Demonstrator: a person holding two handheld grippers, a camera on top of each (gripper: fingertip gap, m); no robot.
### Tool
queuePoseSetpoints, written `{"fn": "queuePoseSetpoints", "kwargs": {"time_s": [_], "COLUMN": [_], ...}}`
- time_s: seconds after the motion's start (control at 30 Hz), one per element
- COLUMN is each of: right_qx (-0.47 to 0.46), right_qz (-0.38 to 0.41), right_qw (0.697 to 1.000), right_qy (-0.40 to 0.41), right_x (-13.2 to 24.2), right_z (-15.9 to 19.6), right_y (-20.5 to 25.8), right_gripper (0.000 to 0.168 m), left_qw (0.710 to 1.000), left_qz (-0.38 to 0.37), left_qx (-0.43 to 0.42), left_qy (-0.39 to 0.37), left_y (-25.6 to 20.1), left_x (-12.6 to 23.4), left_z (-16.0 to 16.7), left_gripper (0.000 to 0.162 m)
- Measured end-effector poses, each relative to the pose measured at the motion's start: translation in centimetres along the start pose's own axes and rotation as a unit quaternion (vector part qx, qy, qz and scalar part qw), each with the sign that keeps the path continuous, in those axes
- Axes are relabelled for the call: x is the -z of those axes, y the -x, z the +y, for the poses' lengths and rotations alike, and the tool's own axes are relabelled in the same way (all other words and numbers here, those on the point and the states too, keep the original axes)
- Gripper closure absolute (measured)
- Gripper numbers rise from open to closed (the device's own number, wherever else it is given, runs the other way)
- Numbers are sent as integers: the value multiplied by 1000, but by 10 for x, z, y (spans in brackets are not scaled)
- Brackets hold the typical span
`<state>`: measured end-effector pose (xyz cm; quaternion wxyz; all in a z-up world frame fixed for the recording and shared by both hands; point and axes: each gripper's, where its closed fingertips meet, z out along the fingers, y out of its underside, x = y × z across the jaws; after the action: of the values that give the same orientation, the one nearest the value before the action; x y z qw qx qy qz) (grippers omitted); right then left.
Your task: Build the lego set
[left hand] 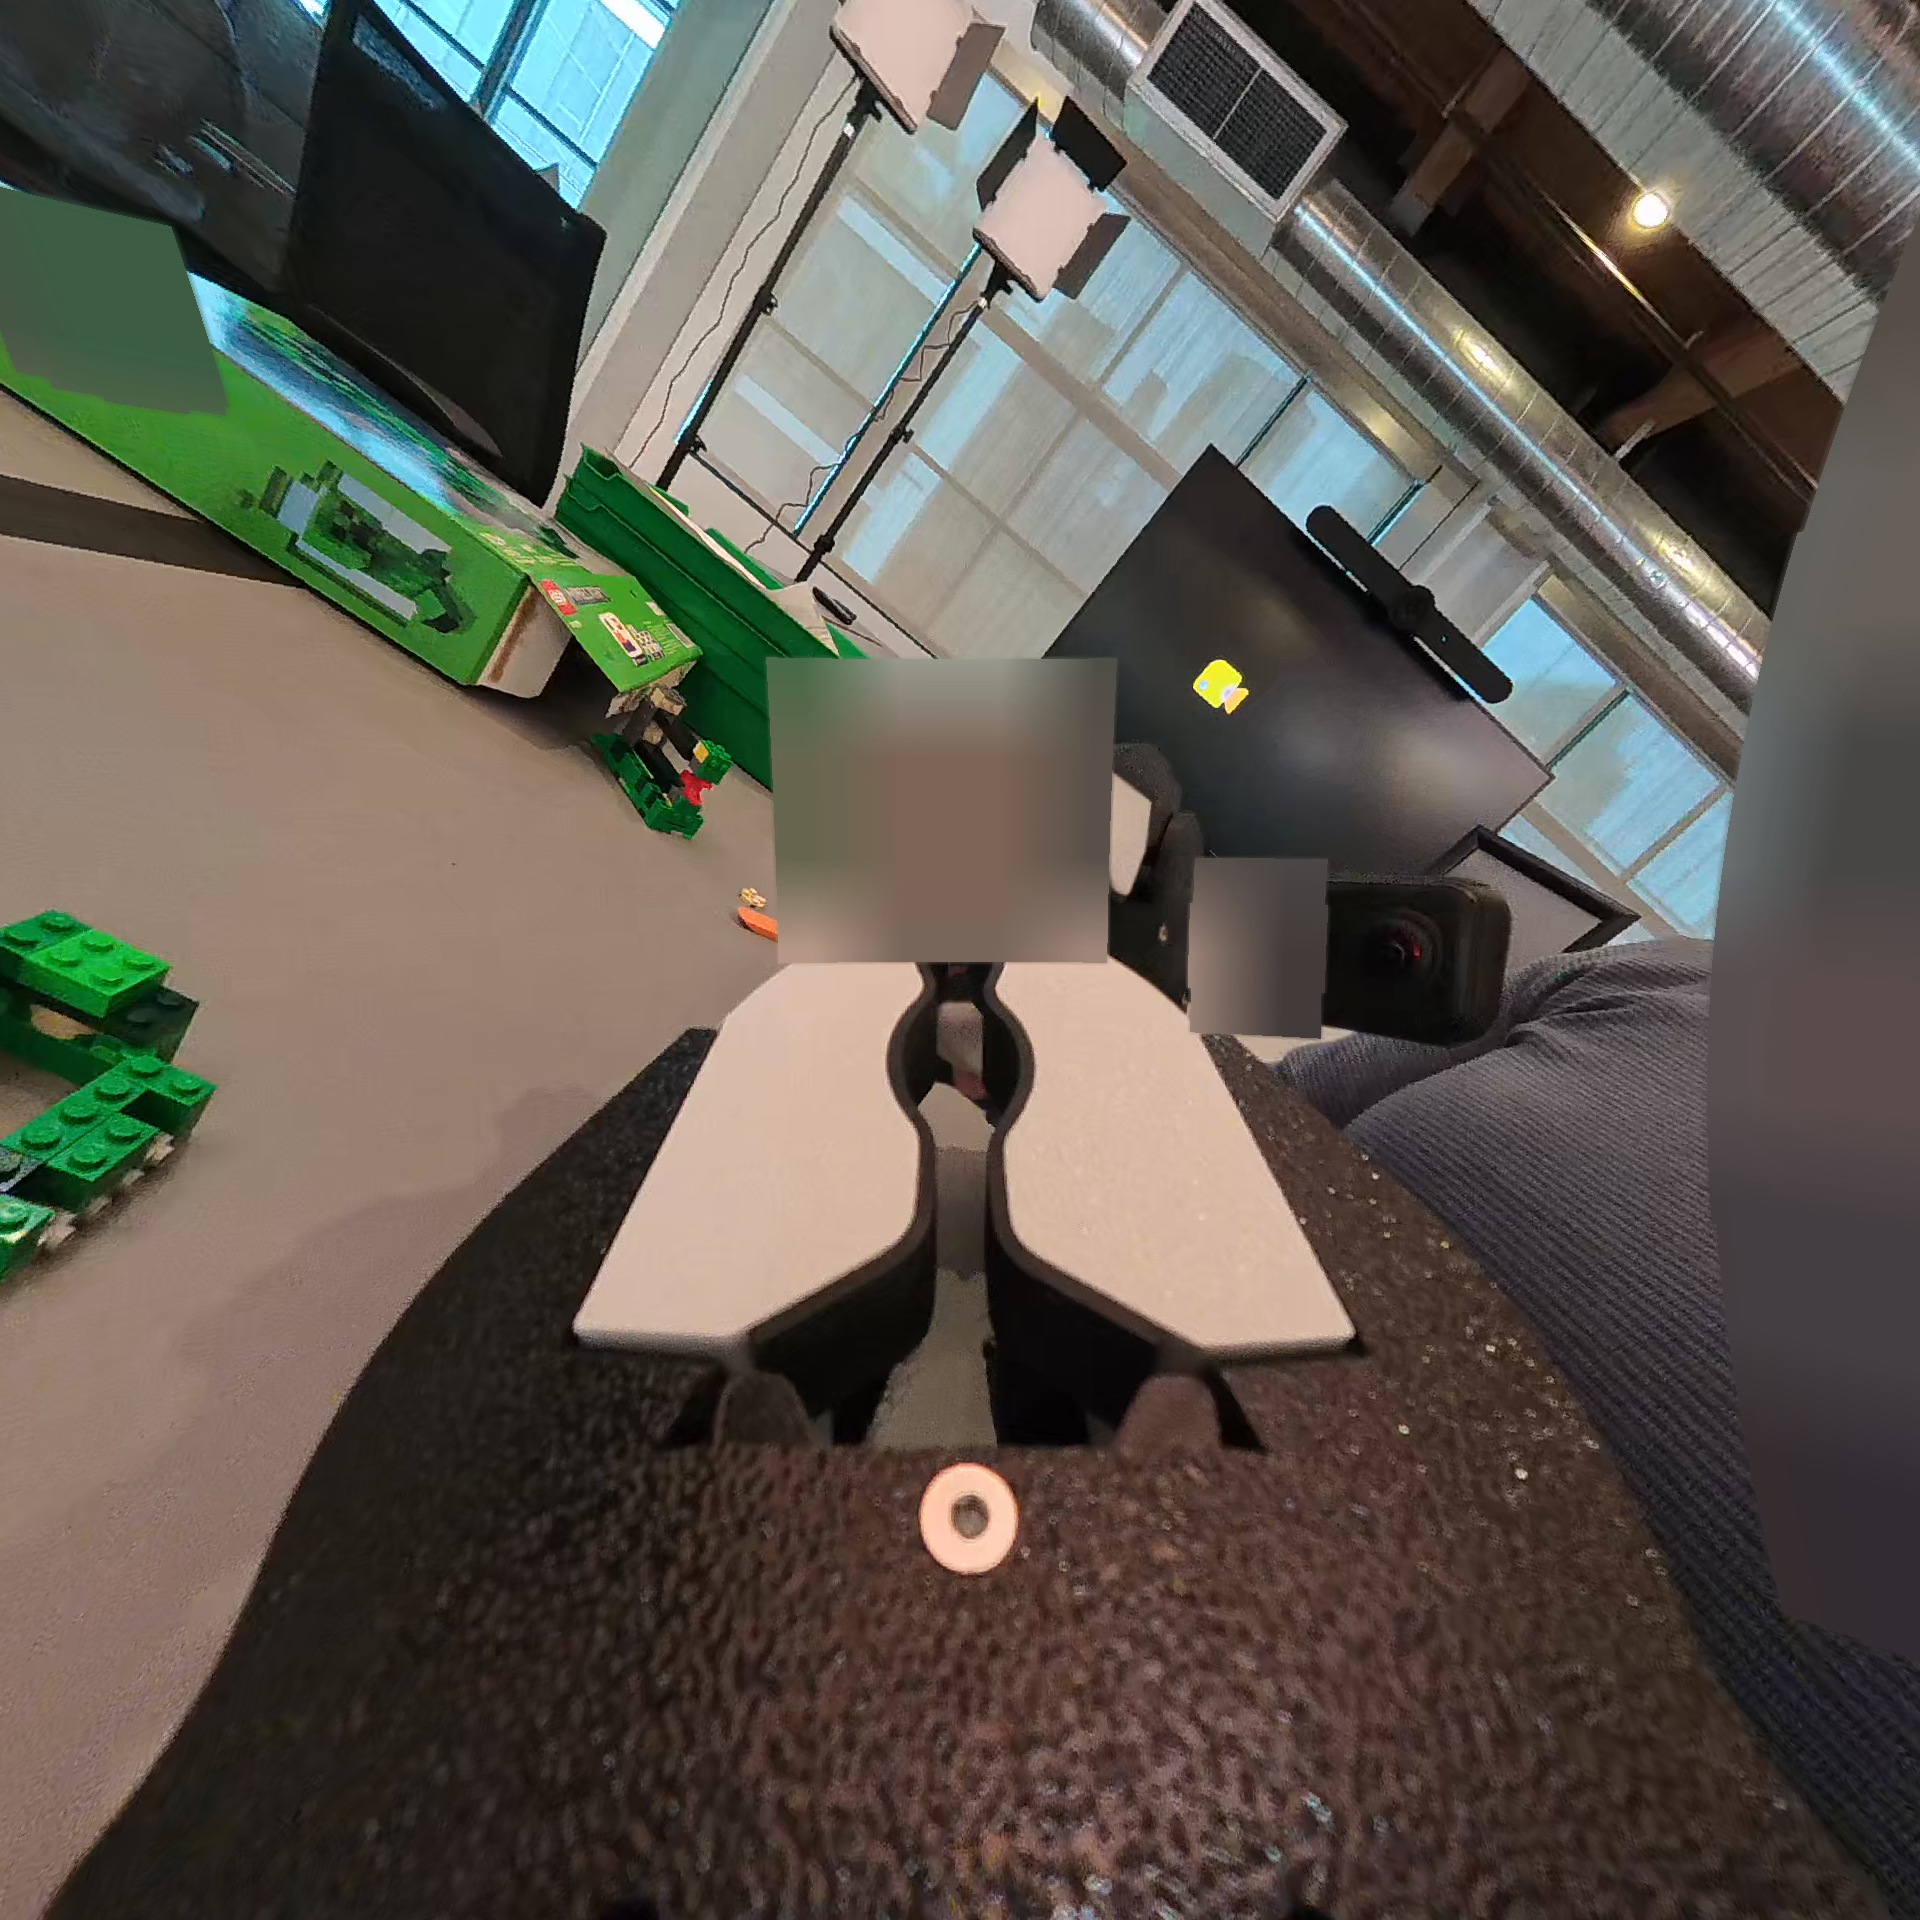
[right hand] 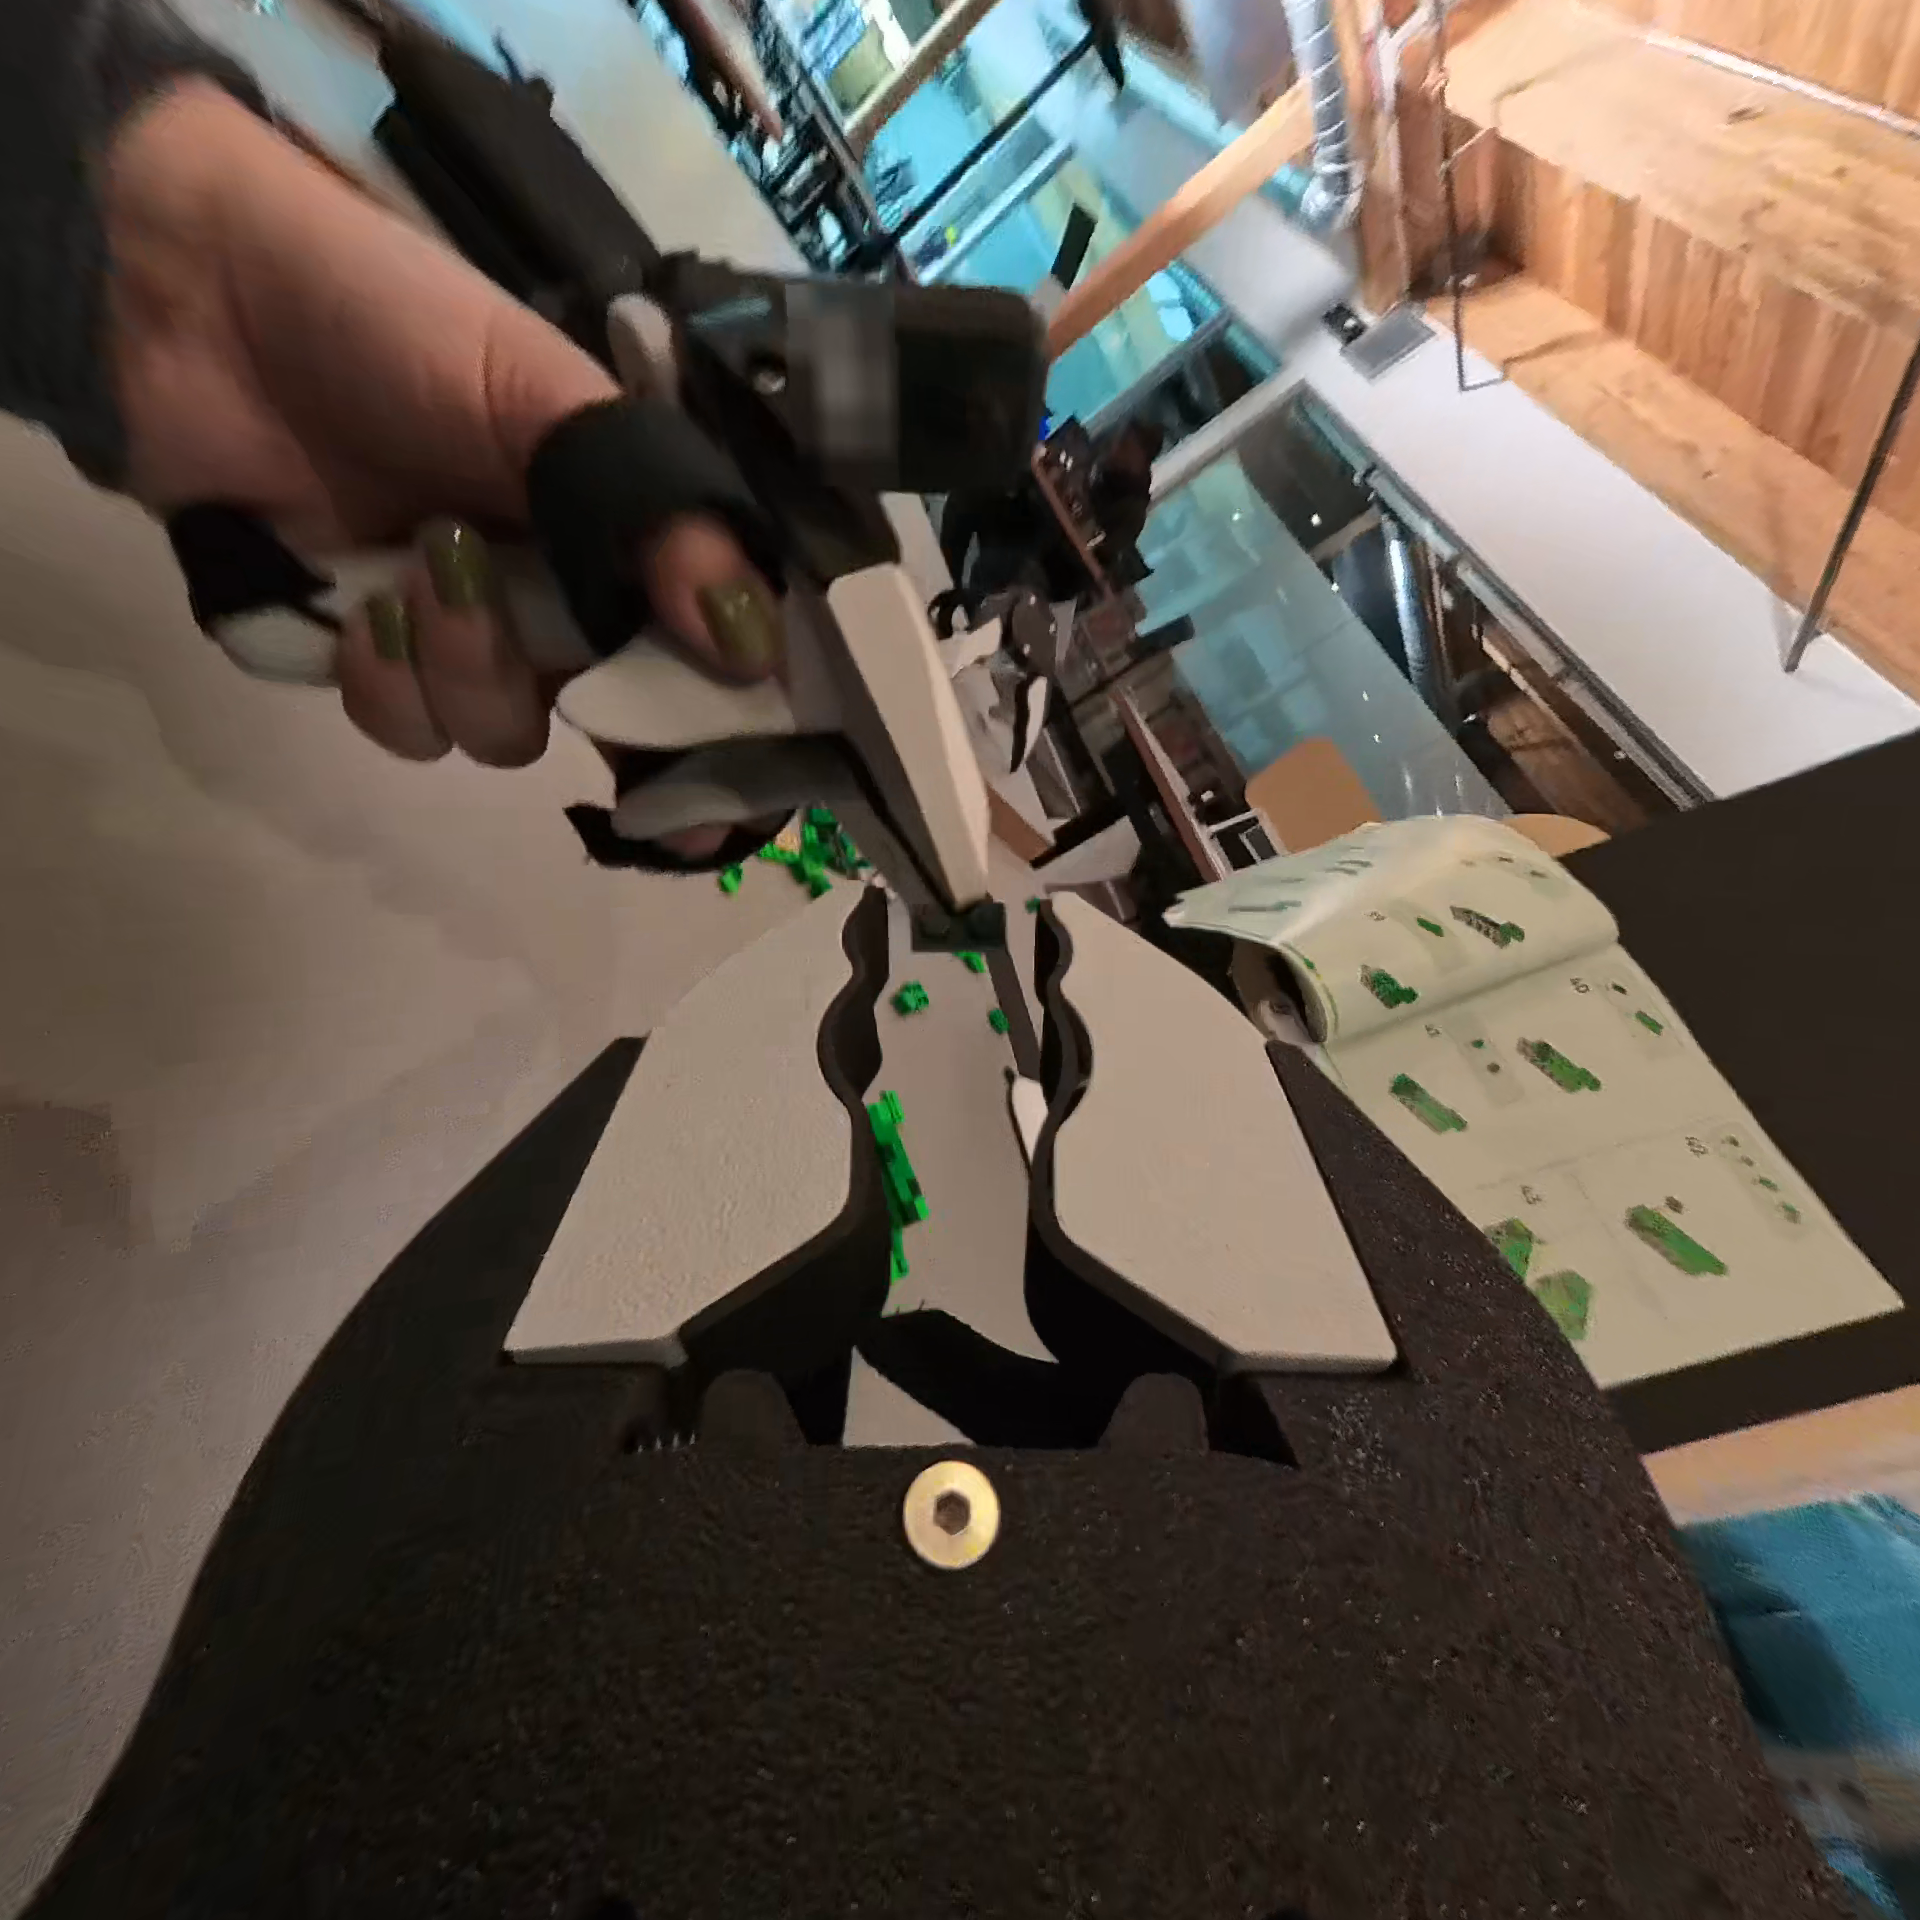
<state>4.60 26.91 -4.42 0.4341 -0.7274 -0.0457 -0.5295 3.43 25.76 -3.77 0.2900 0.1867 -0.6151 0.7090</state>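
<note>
Pale grey tabletop (left hand: 343, 935) runs under everything, with tall windows and two studio light panels on black stands (left hand: 1023, 223) behind it. Both tools are held up off the table and face each other.

Seen from the right wrist view, the left gripper (right hand: 951, 914) pinches a small dark grey brick (right hand: 961, 922) at its very tips, jaws shut down on it, with the person's gloved hand (right hand: 343, 395) wrapped round the handle. In its own view, the left gripper (left hand: 958, 977) has its tips partly hidden under a blurred patch, the white pads almost meeting. The right gripper (right hand: 961, 920) stands with its jaws apart, one fingertip either side of that brick, not yet touching it as far as I can make out.

The part-built green brick frame (left hand: 88, 1060) lies well off to the left, a smaller green and black model (left hand: 665, 774) sits by the opened green cardboard box (left hand: 416, 540), loose green pieces (right hand: 899, 1164) are scattered below, and the open instruction booklet (right hand: 1538, 1060) rests to the right.

It looks like a hand-over. I'd square the right pads on the brick's flat sides, close firmly, and only then let the left ease off, keeping the studs clear for pressing.
</note>
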Motion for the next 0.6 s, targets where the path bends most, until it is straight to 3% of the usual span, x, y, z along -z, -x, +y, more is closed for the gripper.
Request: {"fn": "queuePoseSetpoints", "kwargs": {"time_s": [0.07,0.2,0.3,0.37,0.43,0.53,0.6], "right_qx": [-4,-43,-79,-143,-174,-213,-215], "right_qz": [-9,-27,-55,-123,-185,-282,-306], "right_qw": [1000,999,992,972,947,895,882], "right_qy": [3,13,85,140,194,273,287], "right_x": [1,12,33,50,65,86,93], "right_z": [3,14,59,96,128,157,164], "right_y": [3,3,3,17,34,62,70], "right_gripper": [150,152,152,152,152,152,152], "left_qw": [1000,1000,990,954,905,851,836], "left_qz": [-2,0,-68,-142,-170,-173,-166], "left_qx": [1,-6,-82,-195,-284,-340,-346], "left_qy": [7,23,90,179,268,361,393], "left_y": [1,0,17,41,59,81,94], "left_x": [-2,-8,-11,-10,-12,-21,-27], "left_z": [2,13,32,53,72,91,99], "left_gripper": [156,141,119,115,111,108,109]}}
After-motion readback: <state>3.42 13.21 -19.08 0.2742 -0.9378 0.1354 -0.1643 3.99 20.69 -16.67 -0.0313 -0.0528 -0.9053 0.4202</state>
